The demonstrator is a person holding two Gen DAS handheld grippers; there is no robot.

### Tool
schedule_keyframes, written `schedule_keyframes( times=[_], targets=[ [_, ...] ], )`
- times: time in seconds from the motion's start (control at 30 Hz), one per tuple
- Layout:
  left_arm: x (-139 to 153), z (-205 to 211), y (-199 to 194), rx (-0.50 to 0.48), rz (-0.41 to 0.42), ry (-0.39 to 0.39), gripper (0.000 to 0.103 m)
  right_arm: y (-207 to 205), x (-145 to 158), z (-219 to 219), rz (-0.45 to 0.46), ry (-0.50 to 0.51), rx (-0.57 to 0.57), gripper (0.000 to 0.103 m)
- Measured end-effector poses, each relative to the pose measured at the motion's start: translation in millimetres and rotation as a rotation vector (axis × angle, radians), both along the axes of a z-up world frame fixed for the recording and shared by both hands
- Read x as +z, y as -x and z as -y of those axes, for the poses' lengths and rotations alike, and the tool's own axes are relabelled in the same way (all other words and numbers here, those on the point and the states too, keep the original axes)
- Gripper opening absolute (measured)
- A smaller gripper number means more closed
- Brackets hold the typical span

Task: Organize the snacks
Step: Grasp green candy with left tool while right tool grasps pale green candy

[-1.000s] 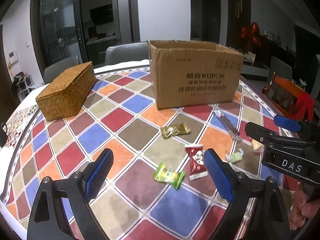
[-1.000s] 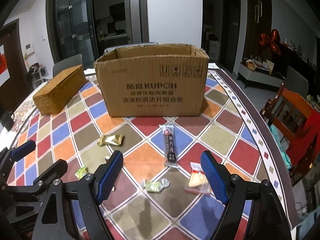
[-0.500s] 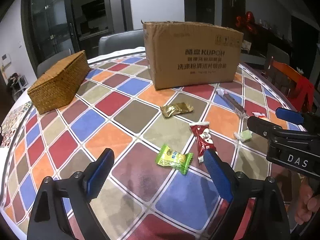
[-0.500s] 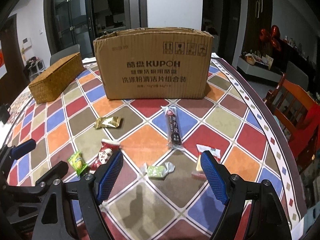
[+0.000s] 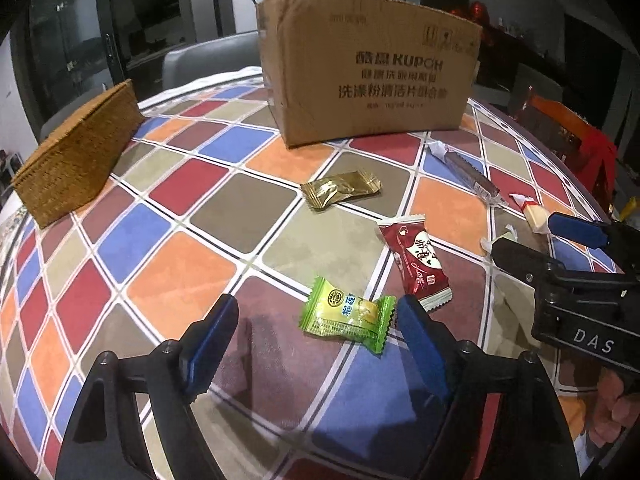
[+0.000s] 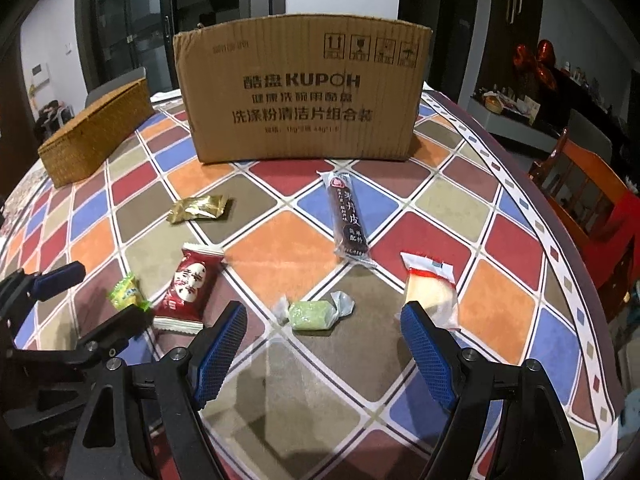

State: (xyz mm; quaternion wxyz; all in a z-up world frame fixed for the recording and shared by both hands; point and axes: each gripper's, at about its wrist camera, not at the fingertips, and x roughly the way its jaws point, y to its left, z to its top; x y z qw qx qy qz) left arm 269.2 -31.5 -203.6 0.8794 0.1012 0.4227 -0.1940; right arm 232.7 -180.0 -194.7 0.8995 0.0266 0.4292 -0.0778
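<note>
From my left wrist camera, my left tool [image 5: 316, 334] is spread wide and holds nothing; the green candy [image 5: 346, 315] lies on the bench [image 5: 224, 208] between its fingertips, the red packet [image 5: 416, 264] just beyond to the right. Closing crooked could catch that packet too.

From my right wrist camera, my right tool [image 6: 322, 338] is also spread and empty, the pale green sweet [image 6: 314, 314] just ahead between its fingertips. The white-wrapped snack [image 6: 432, 294] touches the right finger [image 6: 424, 354] and might get shoved. The cardboard box [image 6: 304, 92] stands well beyond.
</note>
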Motion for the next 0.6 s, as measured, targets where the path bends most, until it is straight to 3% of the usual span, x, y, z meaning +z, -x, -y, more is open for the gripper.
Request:
schedule_keyframes(
  times=[0.13, 0.3, 0.4, 0.5, 0.6],
  targets=[
    [-6.3, 3.6, -3.5, -0.033, -0.031, 0.003, 0.076, -5.0, -6.3, 2.0, -0.016, -0.001, -0.010, 0.079],
    [-7.7, 5.8, -4.6, -0.048, -0.037, 0.013, 0.072, -11.9, -15.1, 5.2, -0.045, -0.023, -0.014, 0.067],
    [-6.5, 6.8, -2.7, -0.057, -0.030, 0.015, 0.061, -12.6, -16.0, 4.9, -0.040, -0.029, -0.007, 0.060],
    [-4.6, 8.9, 0.3, -0.075, -0.024, 0.017, 0.045, -12.9, -14.3, 4.2, -0.033, -0.039, 0.004, 0.044],
    [-3.5, 11.6, 2.3, -0.082, -0.024, 0.021, 0.038, -12.0, -13.2, 4.5, -0.027, -0.045, 0.012, 0.032]
  ],
)
